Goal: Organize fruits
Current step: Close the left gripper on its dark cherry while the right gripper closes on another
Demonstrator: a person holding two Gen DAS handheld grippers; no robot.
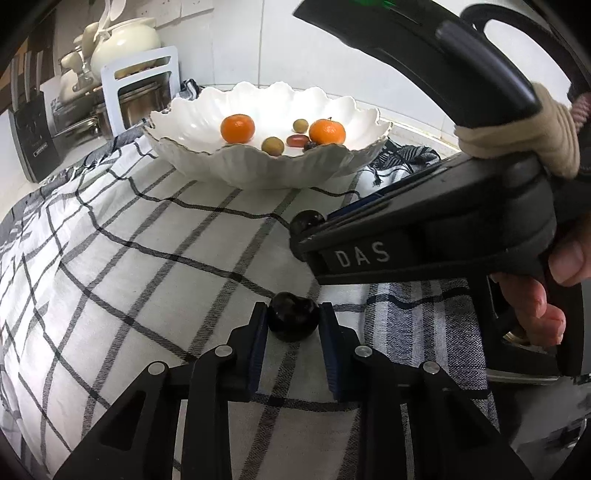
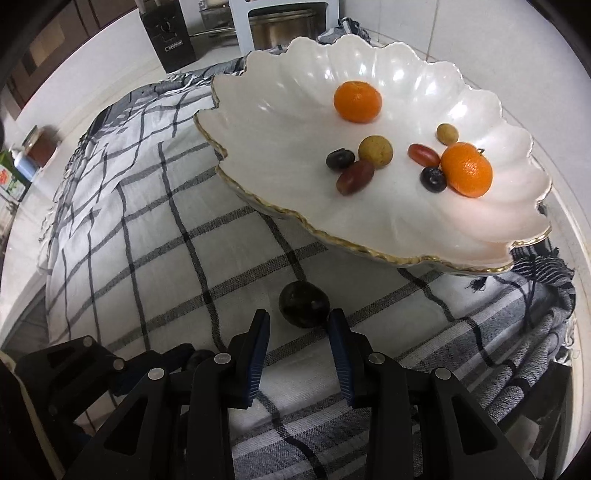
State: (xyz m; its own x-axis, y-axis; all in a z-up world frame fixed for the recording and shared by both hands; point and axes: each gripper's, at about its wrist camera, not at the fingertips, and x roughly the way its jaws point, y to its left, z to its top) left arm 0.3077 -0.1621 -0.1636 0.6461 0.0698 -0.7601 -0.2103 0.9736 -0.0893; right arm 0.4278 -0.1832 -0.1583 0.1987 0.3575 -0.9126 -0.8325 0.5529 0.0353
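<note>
A white scalloped bowl (image 1: 258, 170) (image 2: 280, 122) stands on a checked cloth and holds two oranges (image 2: 357, 101), (image 2: 467, 169), two yellow-green round fruits, two red grapes and two dark berries. In the left wrist view my left gripper (image 1: 293, 314) has its blue pads on both sides of a dark round fruit (image 1: 293, 320) lying on the cloth. In the right wrist view my right gripper (image 2: 298, 321) is open, with another dark round fruit (image 2: 304, 303) on the cloth just ahead between its fingertips. The right gripper also shows in the left wrist view (image 1: 424, 240), beside that fruit (image 1: 307, 219).
The checked cloth (image 1: 147, 277) covers the counter. Behind the bowl stand a white rack with steel pots (image 1: 140, 96), a black knife block (image 2: 170, 33) and a cream teapot (image 1: 125, 44). Jars stand at the left counter edge (image 2: 40, 147).
</note>
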